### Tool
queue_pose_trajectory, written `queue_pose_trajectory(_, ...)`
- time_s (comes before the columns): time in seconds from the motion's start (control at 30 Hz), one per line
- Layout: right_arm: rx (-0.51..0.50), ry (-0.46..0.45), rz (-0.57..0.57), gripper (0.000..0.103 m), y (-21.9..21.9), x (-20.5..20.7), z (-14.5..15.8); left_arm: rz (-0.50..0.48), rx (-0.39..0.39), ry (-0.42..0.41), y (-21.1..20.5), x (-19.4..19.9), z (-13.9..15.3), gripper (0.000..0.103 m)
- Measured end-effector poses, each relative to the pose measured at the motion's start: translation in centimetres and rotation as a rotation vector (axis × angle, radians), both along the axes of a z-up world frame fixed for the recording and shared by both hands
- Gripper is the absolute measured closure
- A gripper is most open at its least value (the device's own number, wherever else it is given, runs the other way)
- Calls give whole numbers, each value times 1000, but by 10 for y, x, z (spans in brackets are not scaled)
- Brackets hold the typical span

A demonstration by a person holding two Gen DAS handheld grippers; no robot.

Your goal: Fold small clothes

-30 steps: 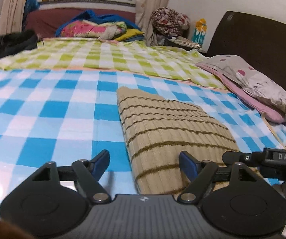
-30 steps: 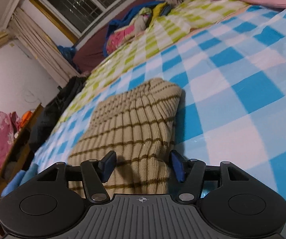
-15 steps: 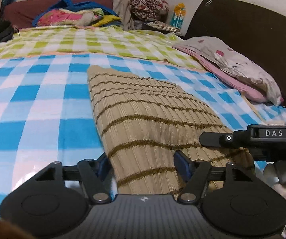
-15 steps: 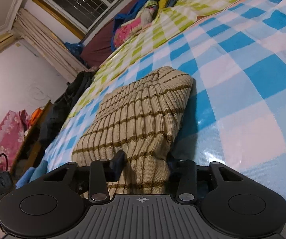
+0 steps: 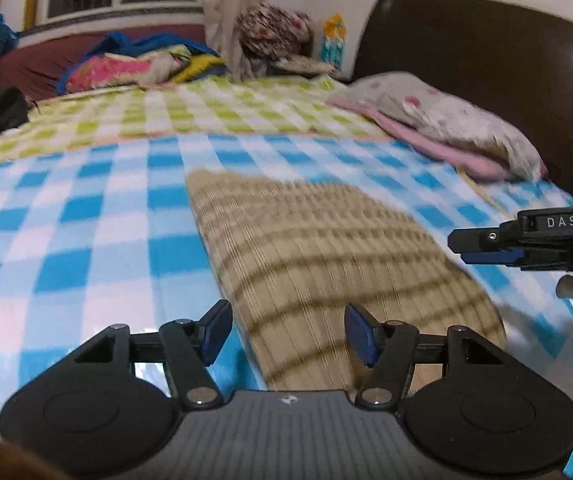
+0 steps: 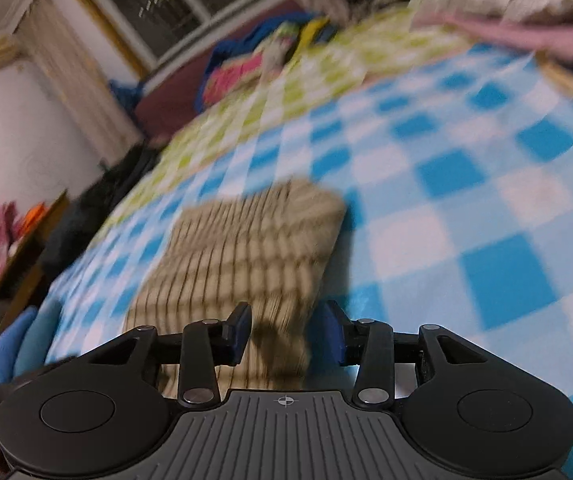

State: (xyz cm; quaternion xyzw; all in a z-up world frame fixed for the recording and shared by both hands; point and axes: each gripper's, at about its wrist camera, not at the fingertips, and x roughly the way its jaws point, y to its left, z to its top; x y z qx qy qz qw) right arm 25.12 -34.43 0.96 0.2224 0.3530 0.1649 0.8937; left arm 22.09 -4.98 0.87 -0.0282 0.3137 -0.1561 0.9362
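A folded beige knit sweater (image 5: 326, 264) with thin brown stripes and fine ribbing is lying on the blue-and-white checked sheet (image 5: 86, 248), its near end reaching toward six o'clock in both wrist views and its far folded edge pointing toward twelve; both views are smeared by motion, so the knit's finer detail cannot be made out. In the left wrist view the left gripper (image 5: 288, 334) is standing released, its blue pads apart, with the sweater's near left edge lying between them but not pressed; its jaws have just been closing somewhat. In the right wrist view the right gripper (image 6: 288, 330) is also released, jaws apart over the sweater's (image 6: 246, 248) near right corner, having narrowed and then opened again slightly. At three o'clock in the left view the right gripper's (image 5: 490, 246) side is showing white letters reading "DAS". A pale spotted pillow (image 5: 446, 120) is sitting at two o'clock by the dark headboard (image 5: 486, 52).
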Motion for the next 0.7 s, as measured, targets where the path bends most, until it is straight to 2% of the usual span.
queue_pose_trajectory(0.13, -33, -66, -15, 65, 11, 21, 12, 75, 4, -40, -3, 26, 10, 37)
queue_pose_trajectory(0.27, -85, -89, 14, 70, 35, 47, 9, 124, 27, -52, -13, 58, 7, 37)
queue_pose_trajectory(0.37, -102, -80, 21, 72, 46, 70, -1, 144, 62, -44, -20, 79, 1, 37)
queue_pose_trajectory(0.47, -119, -69, 17, 73, 46, 86, -7, 167, 114, 10, -23, 96, -11, 35)
queue_pose_trajectory(0.57, -111, -17, 6, 73, 42, 98, -21, 182, 69, 35, -17, 99, -17, 34)
queue_pose_trajectory(0.7, -114, -14, -7, 73, 41, 92, -18, 191, 66, 28, -15, 90, -11, 34)
